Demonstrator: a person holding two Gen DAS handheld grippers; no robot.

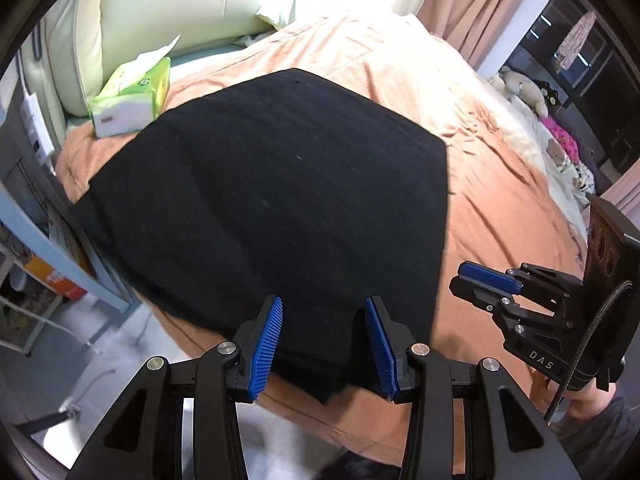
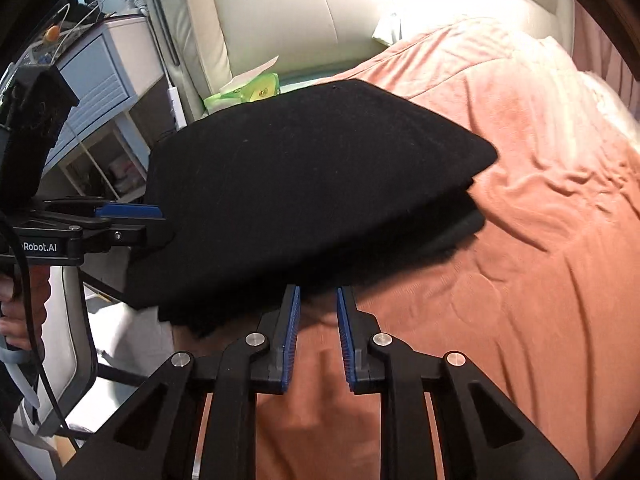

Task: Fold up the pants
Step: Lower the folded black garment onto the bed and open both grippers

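Where the peach-coloured bed sheet spreads wide, one pair of black fabric pants, folded into a flat many-layered slab, lies near the bed's near edge. Two grippers work beside the pants. The left gripper has its two blue ribbed fingers spread apart, with the near hem of the pants between them but not pinched. The right gripper sits just off the near right corner of the pants, its two fingers parted by a narrow gap above bare sheet, holding nothing. Beyond the far left corner of the pants rests one green and white tissue pack, touching the cloth's edge in the left wrist view. Behind the pants stands a cream padded headboard. Far right of the pants lies a heap of soft toys.
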